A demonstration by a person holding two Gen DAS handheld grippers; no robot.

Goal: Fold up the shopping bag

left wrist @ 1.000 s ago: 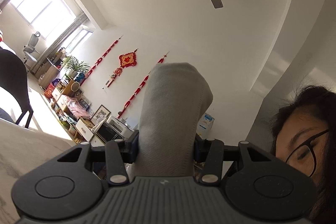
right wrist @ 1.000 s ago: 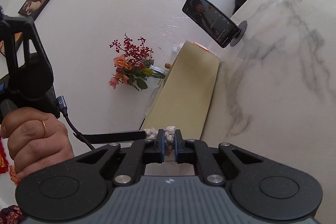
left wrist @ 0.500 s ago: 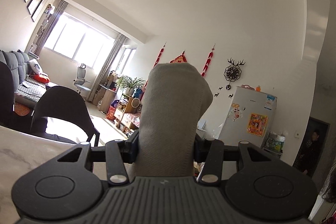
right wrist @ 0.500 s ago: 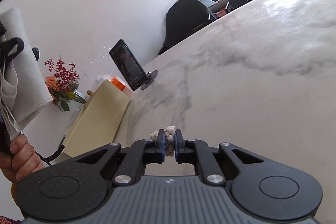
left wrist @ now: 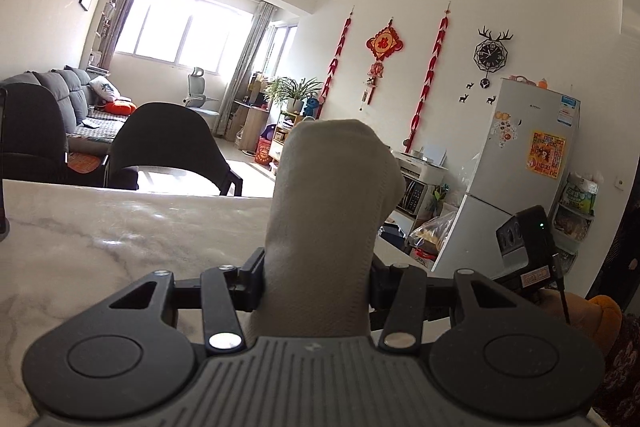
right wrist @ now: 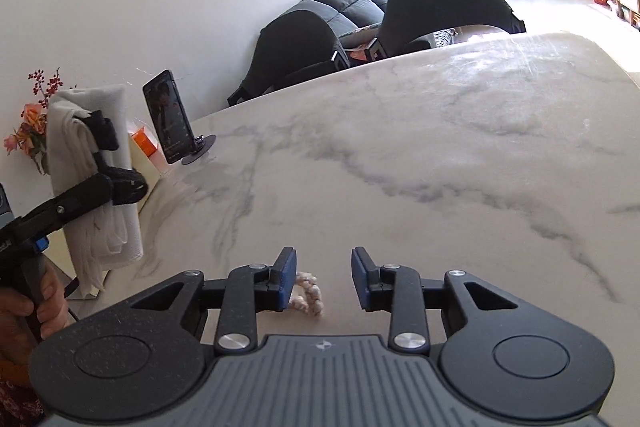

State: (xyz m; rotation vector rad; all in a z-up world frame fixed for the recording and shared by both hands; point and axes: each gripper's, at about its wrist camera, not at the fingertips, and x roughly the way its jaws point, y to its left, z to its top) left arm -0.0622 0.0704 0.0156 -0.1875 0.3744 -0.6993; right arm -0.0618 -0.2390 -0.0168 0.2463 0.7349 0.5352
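Item: shopping bag [left wrist: 328, 219], grey-white cloth, already gathered into a thick bundle. Held in left gripper [left wrist: 318, 277]; jaws closed on it at mid-length, folded end standing up past the jaws, loose layers hanging below (seen from right wrist view, bag [right wrist: 96, 179]). Long axis roughly upright, raised off the tabletop [right wrist: 440, 155].

Item: right gripper [right wrist: 324, 277]. Jaws wide apart, holding nothing. Low over the tabletop's near edge. A knobbly cream cord [right wrist: 308, 297] (prob. a bag handle, can't confirm) lies just beside its left pad, on the tabletop, not clamped.

Key relation: bag sits well to the left of the right gripper, near the phone on stand [right wrist: 170, 123] and a tan box [right wrist: 138, 159]. Left gripper has the bag; right one is free and apart from it.

Judgement: next move likely turns on bringing the right jaws leftward to the hanging lower end, or lowering the bundle onto the tabletop. Approach should cross the bag's long axis.
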